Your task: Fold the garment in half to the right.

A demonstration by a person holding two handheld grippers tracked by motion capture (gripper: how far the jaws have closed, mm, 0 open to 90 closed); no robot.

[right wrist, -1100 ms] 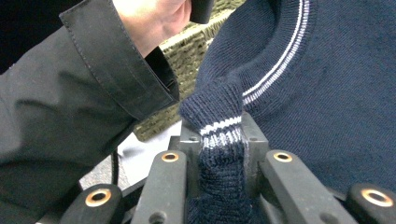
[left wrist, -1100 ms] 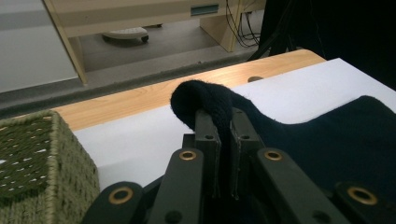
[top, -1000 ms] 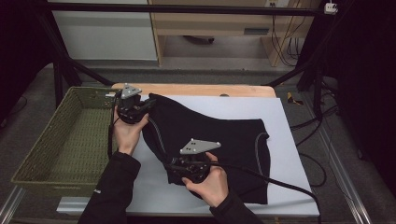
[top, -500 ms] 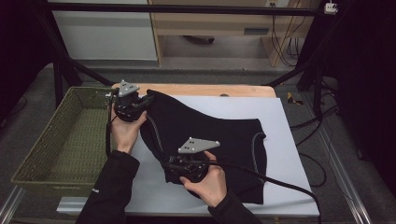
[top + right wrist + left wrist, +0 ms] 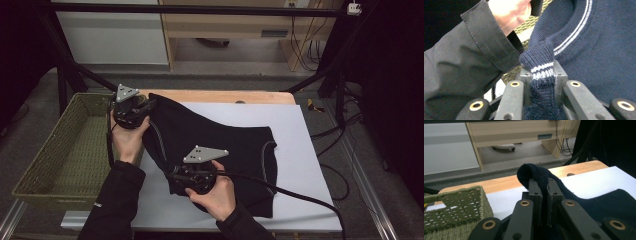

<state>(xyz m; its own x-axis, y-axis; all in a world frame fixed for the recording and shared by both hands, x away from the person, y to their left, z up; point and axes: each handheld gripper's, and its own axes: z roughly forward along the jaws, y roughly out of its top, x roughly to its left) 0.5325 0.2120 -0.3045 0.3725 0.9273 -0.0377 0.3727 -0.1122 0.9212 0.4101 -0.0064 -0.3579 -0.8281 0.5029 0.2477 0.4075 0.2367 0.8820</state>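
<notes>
- High view: a dark navy sweater [image 5: 220, 145] lies spread on the white sheet [image 5: 310, 150] that covers the wooden worktop [image 5: 225, 96], its left edge near the woven green basket [image 5: 65, 150] at the worktop's left end.
- High view: the left hand-held gripper [image 5: 145, 107] sits at the sweater's far left corner, held by the left hand [image 5: 127, 140]; a grey three-cornered plate tops it.
- High view: the right hand-held gripper [image 5: 172, 175] is at the sweater's near left edge, in the right hand [image 5: 215, 195], with a black cable trailing off to the right.
- Left gripper view: the left hand-held gripper [image 5: 543, 187] has its jaws clamped on a fold of the sweater [image 5: 534, 173], which bunches up above the jaw tips and hangs away to the right. The basket [image 5: 456, 205] is at lower left, and the worktop [image 5: 506, 181] runs behind.
- Right gripper view: the right hand-held gripper [image 5: 541, 72] has its jaws clamped on a knitted edge of the sweater [image 5: 599, 45] with white stripes across it; a striped rib curves above. A dark sleeve [image 5: 469, 55] and the left hand [image 5: 511, 12] are at left.
</notes>
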